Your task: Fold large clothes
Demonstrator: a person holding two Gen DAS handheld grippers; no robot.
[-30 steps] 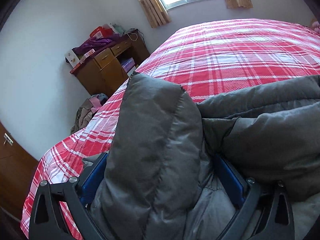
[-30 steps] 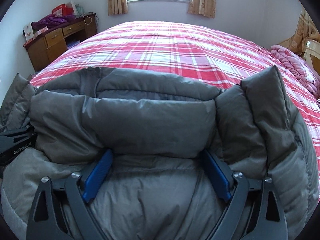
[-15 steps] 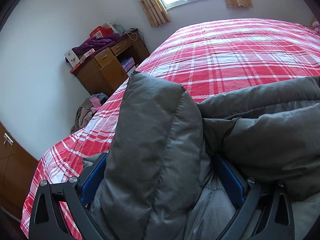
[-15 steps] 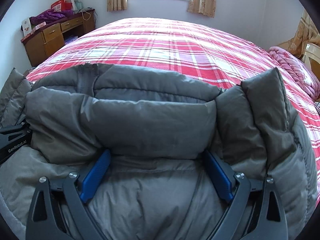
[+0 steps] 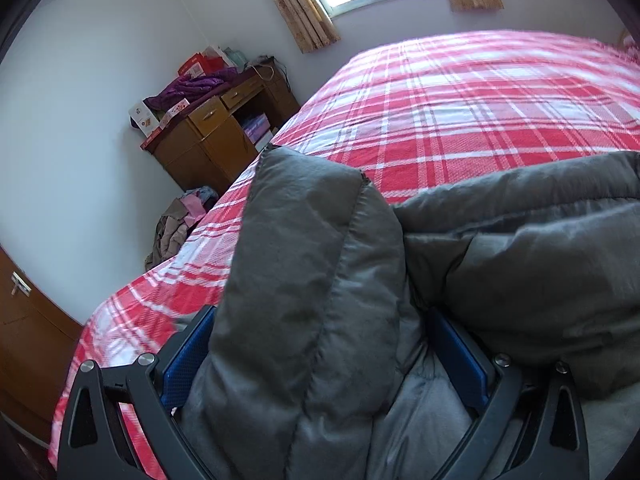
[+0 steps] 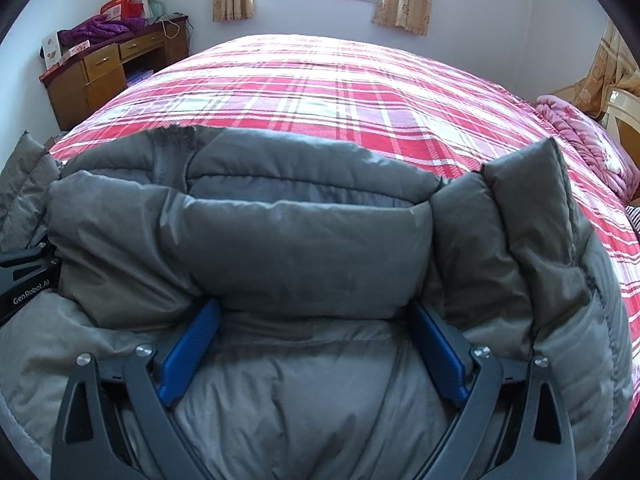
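Observation:
A puffy grey down jacket (image 5: pixel 520 260) lies bunched at the near edge of a red plaid bed (image 5: pixel 460 112). My left gripper (image 5: pixel 320 320) grips a thick upright fold of it, its blue pads (image 5: pixel 188 356) pressed wide apart by the padding. In the right wrist view the jacket (image 6: pixel 300 248) rises as a broad doubled roll. My right gripper (image 6: pixel 316 312) holds that roll the same way, padding filling the gap between its pads (image 6: pixel 192 344). The left gripper's body (image 6: pixel 24 280) shows at the jacket's left end.
The bed (image 6: pixel 340 92) stretches bare beyond the jacket toward the window. A wooden desk (image 5: pixel 208 136) with clutter stands at the far left, with a heap of clothes (image 5: pixel 176 228) on the floor beside the bed. A pink blanket (image 6: pixel 580 140) lies at the right edge.
Both grippers have shifted slightly forward over the bed with the jacket folds still between their pads. The left view is blurred by the motion.

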